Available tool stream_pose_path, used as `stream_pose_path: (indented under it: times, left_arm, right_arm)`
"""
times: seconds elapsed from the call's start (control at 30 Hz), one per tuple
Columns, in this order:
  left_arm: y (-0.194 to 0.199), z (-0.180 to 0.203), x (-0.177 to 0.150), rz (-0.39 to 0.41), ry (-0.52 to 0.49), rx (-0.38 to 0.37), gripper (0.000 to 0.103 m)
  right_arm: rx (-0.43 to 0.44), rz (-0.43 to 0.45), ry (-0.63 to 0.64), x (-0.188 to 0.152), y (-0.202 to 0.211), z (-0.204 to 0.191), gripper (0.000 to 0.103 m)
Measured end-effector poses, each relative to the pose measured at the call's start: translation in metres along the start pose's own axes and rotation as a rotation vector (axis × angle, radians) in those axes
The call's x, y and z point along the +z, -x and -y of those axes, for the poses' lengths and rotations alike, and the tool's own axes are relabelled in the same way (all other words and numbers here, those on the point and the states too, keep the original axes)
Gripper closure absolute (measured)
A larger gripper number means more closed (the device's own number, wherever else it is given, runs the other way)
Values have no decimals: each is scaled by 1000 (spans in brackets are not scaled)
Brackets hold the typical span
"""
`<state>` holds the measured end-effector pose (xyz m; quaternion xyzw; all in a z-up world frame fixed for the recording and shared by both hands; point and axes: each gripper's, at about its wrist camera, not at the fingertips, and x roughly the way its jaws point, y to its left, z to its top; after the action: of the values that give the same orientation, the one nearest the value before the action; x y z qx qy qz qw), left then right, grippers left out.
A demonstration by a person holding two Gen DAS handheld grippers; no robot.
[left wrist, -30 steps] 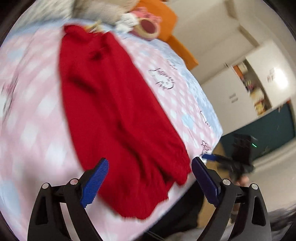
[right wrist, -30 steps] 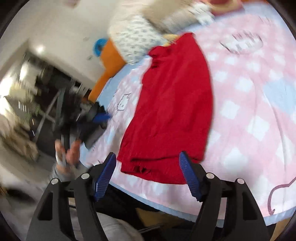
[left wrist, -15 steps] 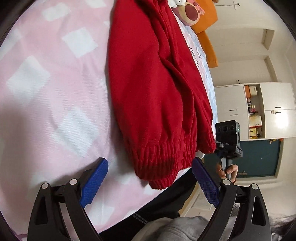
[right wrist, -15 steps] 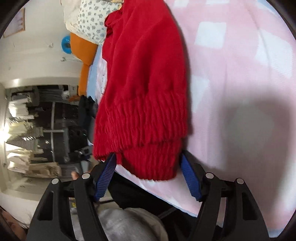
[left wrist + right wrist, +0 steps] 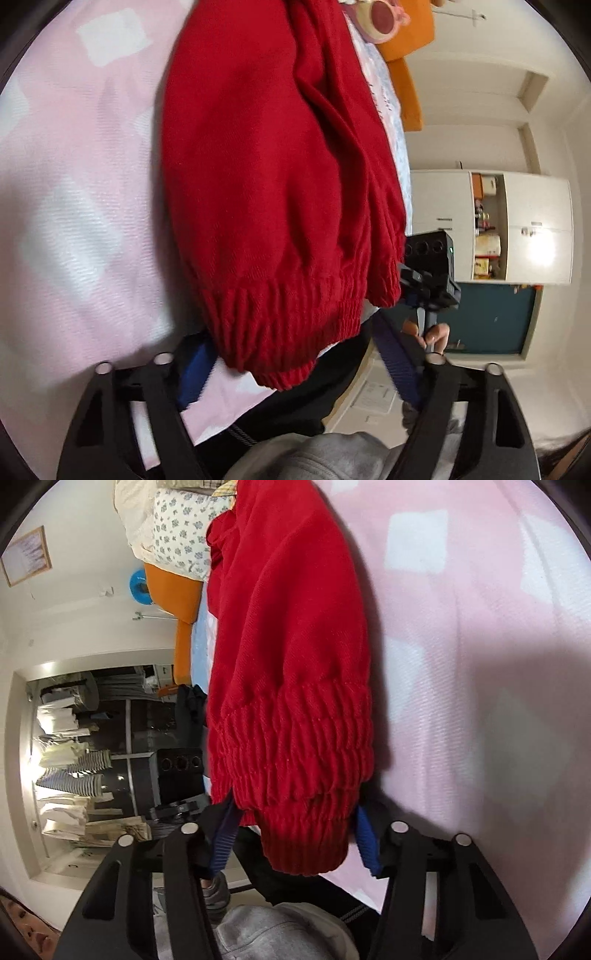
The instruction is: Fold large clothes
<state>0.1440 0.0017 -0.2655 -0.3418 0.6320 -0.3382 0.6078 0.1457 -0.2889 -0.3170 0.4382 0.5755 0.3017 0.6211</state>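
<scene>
Pink-and-white checked bedding (image 5: 85, 192) covers the bed under both of my tools, and a long red knitted sweater (image 5: 266, 155) lies on it, stretching away from me toward the pillows. At that far end I see an orange cushion (image 5: 406, 37) and a round pink plush toy (image 5: 380, 18) ahead of my left gripper, and a floral-print pillow (image 5: 177, 535) ahead and to the left of my right one.

My left gripper (image 5: 295, 373) is spread wide, its 2 blue-padded fingers (image 5: 194, 373) standing on either side of the sweater's ribbed hem (image 5: 291, 325), which hangs just over the near edge of the bed between them. I cannot tell whether either pad touches the knit. To its right, past the hem, my right gripper's black body shows with my hand around its handle, in front of a white cupboard (image 5: 517, 229) and a dark teal panel (image 5: 491, 317).

My right gripper (image 5: 295, 845) is also open, and the doubled, ribbed corner of the hem sits between its blue pads (image 5: 223, 845), reaching down nearly to the finger bases. The knit overlaps the inner edges of both pads, but the jaws have not closed on it. Left of this gripper stands an open wardrobe with pale folded clothes (image 5: 70, 760).
</scene>
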Motion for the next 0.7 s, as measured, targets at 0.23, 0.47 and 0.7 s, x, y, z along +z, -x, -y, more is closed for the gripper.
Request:
stream_pose_path:
  times: [0.23, 0.47, 0.7]
  left_arm:
    - [8, -4, 12, -20, 157, -246, 68]
    - [31, 24, 52, 51, 208, -437, 68]
    - [57, 26, 123, 159, 247, -463, 68]
  right_arm:
    - [68, 7, -10, -3, 12, -20, 59]
    - [101, 56, 90, 35, 34, -87, 67]
    - [72, 71, 161, 112, 25, -131, 71]
